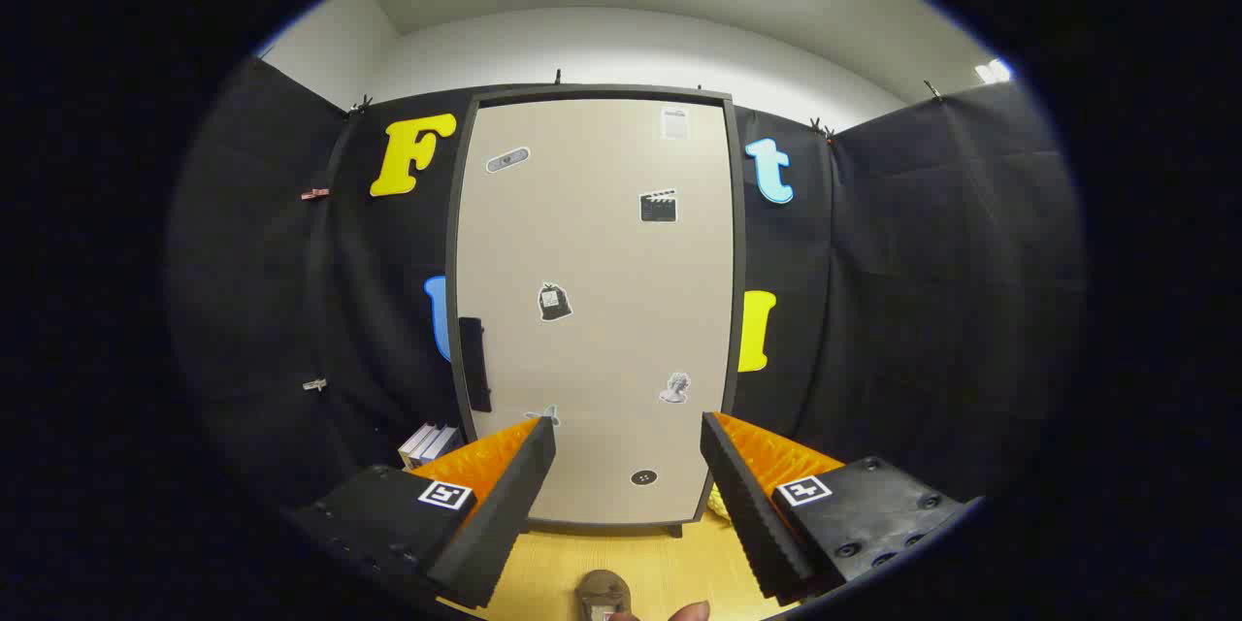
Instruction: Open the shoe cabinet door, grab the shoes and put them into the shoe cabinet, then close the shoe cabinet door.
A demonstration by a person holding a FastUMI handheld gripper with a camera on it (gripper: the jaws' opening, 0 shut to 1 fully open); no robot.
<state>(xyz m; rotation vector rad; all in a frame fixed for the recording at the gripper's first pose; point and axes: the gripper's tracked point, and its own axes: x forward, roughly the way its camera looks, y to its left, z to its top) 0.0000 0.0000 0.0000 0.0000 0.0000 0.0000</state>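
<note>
A tall beige shoe cabinet [597, 310] with a dark frame stands straight ahead, its door shut. A black handle [473, 364] runs down the door's left edge, and several stickers dot the door. My gripper [629, 437] is open, its two fingers spread wide with nothing between them, still well short of the door. On the wooden floor below, between the fingers, lies a brown shoe [604, 594], partly cut off from sight. A fingertip [691, 611] of a person shows beside it.
Black cloth walls close in the cabinet on both sides. Some books [430, 443] lean at the foot of the cabinet's left side. Something yellow [716, 503] sits by the cabinet's right foot, mostly hidden behind my right finger. The wooden floor [670, 558] lies before the cabinet.
</note>
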